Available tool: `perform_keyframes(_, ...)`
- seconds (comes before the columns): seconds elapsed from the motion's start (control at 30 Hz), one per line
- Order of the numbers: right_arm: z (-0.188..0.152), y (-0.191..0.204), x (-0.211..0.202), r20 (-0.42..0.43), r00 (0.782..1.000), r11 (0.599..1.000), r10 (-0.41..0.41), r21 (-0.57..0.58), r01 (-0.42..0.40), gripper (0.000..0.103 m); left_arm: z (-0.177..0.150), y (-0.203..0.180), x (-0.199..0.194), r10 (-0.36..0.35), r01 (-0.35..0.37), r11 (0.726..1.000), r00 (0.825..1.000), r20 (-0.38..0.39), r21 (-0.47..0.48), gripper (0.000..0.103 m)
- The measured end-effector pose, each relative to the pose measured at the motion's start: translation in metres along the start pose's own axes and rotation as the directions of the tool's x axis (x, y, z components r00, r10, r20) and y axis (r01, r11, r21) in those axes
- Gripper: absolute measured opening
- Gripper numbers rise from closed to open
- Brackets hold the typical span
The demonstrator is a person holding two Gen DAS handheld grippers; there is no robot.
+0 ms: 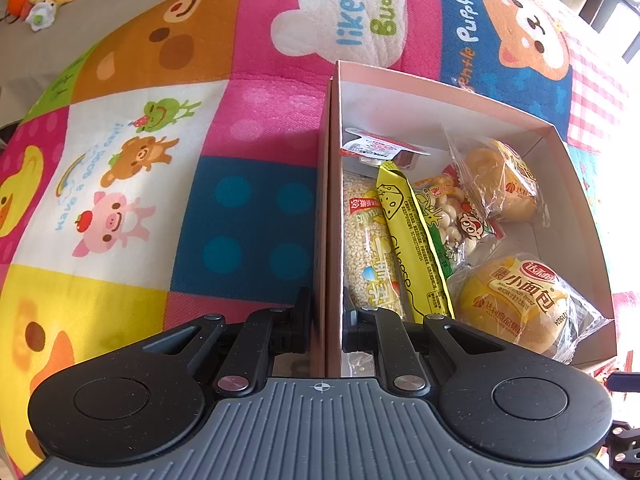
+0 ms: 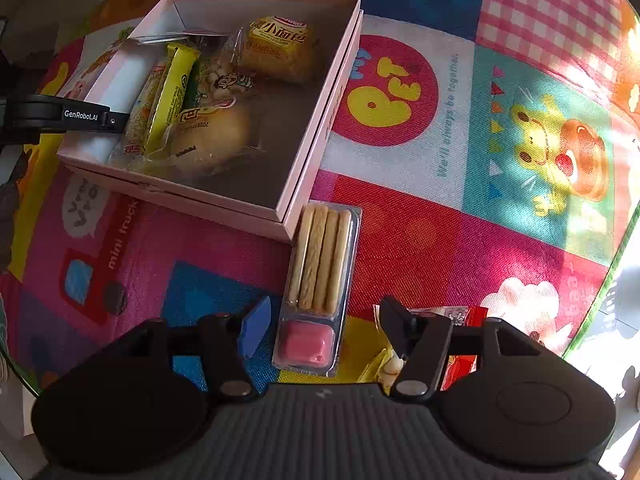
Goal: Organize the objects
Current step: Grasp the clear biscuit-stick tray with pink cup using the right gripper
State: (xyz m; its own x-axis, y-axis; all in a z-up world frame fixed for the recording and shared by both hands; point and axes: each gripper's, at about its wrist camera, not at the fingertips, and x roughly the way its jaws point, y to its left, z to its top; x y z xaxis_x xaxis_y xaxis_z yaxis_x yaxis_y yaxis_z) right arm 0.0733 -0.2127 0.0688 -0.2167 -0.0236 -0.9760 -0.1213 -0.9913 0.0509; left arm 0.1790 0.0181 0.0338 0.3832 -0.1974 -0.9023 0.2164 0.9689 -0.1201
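biscuit pack (image 2: 318,292) is lying on the mat (image 2: 460,240) directly ahead of the right hand-held gripper (image 2: 320,326), its pink dip end sitting between the two fingers and its far end almost touching the near corner of the box (image 2: 320,128). the jaws are standing partly open around it, and neither pad is pressing on it as far as i can tell.

it is looking like a thin clear blister tray with four sticks and a small tub: light, fairly stiff along its length, but slick on the plastic and brittle inside. squeezing hard across the sticks would likely be snapping them. i judge the safer hold to be across the narrow width near the dip end, where the tray is deeper and firmer, with a gentle close.

another snack packet (image 2: 460,320) is lying just right of the right finger, partly hidden.

the left hand-held gripper (image 1: 326,320) is pinching the box wall (image 1: 326,208) with narrow jaws, one finger outside and one inside, steadying it. bread, cheese stick and other snacks are already lying inside.
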Motion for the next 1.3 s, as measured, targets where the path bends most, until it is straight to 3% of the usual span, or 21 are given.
perform_keyframes(0.2, 0.009, 0.012, 0.024, -0.023, 0.999, 0.998, 0.029, 0.056, -0.028, 0.060, -0.001, -0.001, 0.000, 0.001, -0.001, 1.000, 1.000, 0.002, 0.006, 0.015)
perform_keyframes(0.27, 0.009, 0.014, 0.029, -0.036, 0.999, 0.999, 0.016, 0.050, -0.015, 0.054, -0.001, -0.001, 0.000, 0.001, -0.001, 1.000, 1.000, 0.002, 0.007, 0.015)
perform_keyframes(0.33, 0.008, 0.015, 0.031, -0.047, 0.999, 0.999, 0.009, 0.035, -0.007, 0.039, -0.001, -0.001, 0.000, 0.002, -0.002, 1.000, 1.000, 0.003, 0.007, 0.015)
perform_keyframes(0.37, 0.007, 0.014, 0.031, -0.045, 0.999, 1.000, 0.005, 0.031, -0.004, 0.037, -0.001, -0.001, 0.000, 0.001, -0.002, 1.000, 1.000, 0.002, 0.006, 0.015)
perform_keyframes(1.0, -0.006, 0.007, 0.011, -0.074, 0.996, 0.998, 0.045, 0.054, -0.041, 0.032, 0.000, -0.001, -0.001, 0.006, -0.006, 1.000, 1.000, 0.001, 0.004, 0.015)
perform_keyframes(1.3, -0.022, 0.007, -0.012, -0.136, 0.982, 0.989, 0.132, 0.090, -0.120, 0.032, 0.000, -0.001, -0.001, 0.004, -0.004, 1.000, 1.000, 0.002, 0.003, 0.015)
